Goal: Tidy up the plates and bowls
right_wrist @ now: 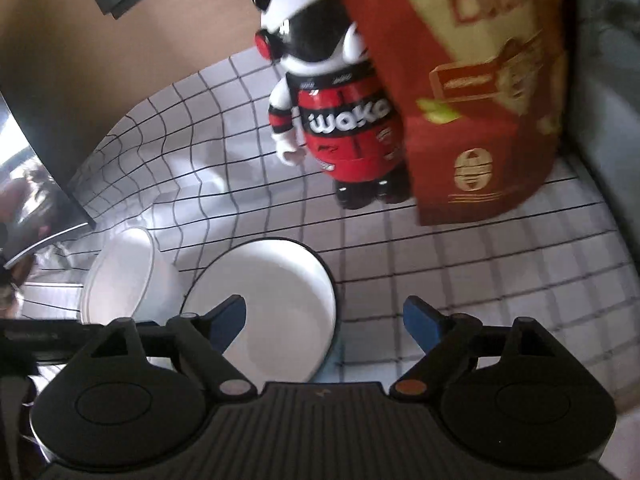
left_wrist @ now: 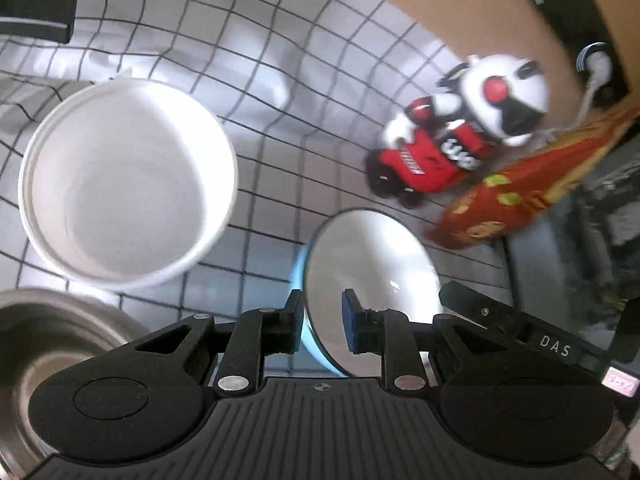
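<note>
A bowl [left_wrist: 368, 264], white inside and light blue outside with a dark rim, hangs tilted in front of my left gripper [left_wrist: 322, 320], whose pads are shut on its near rim. The right wrist view shows the same bowl [right_wrist: 272, 292] just beyond my right gripper [right_wrist: 326, 322], which stands wide open with nothing gripped; its left finger [right_wrist: 228, 320] overlaps the bowl's inside. A larger plain white bowl [left_wrist: 128, 184] sits on the checked cloth to the left, and this white bowl [right_wrist: 120, 276] also appears left of the blue one. A steel bowl [left_wrist: 40, 340] lies at the bottom left.
A checked white cloth [right_wrist: 460, 264] covers the table. A bear figurine [right_wrist: 344, 120] in red and black and a red snack bag [right_wrist: 480, 100] stand behind the bowls. A dark slanted panel [right_wrist: 36, 128] is at the left, and bare brown tabletop [left_wrist: 440, 0] lies beyond the cloth.
</note>
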A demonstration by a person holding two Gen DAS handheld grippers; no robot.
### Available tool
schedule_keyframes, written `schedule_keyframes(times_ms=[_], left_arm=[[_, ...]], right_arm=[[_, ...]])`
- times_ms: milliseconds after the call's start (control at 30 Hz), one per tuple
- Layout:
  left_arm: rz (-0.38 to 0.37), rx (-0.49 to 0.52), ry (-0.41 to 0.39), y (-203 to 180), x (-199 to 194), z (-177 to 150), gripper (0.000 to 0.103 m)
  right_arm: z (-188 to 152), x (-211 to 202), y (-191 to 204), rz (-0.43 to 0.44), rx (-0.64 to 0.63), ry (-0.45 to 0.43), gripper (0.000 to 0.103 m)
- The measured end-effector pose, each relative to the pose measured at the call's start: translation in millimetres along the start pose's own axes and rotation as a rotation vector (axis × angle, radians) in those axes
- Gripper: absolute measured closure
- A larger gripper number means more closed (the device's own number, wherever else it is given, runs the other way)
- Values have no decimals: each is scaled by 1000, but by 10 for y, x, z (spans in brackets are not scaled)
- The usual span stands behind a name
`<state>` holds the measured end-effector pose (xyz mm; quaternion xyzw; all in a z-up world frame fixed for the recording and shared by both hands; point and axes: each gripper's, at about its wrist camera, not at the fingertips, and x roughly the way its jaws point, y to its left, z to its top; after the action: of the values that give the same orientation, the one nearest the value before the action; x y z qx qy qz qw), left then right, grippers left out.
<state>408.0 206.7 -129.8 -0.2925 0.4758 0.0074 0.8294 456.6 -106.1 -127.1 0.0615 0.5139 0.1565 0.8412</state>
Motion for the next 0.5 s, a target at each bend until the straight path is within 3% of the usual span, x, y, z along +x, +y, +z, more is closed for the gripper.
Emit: schedule_keyframes(times_ms=[167,333,500], left_arm=[[23,-58,-5,4,140,16,79],[45,-95,-9,73,187,29,79],[40,-118,-9,124,174,47,76]], right_arm=[[45,462,-135,74,40,123,17],[32,791,-234,79,72,214,17],[11,901,-173,119,47,250,5]])
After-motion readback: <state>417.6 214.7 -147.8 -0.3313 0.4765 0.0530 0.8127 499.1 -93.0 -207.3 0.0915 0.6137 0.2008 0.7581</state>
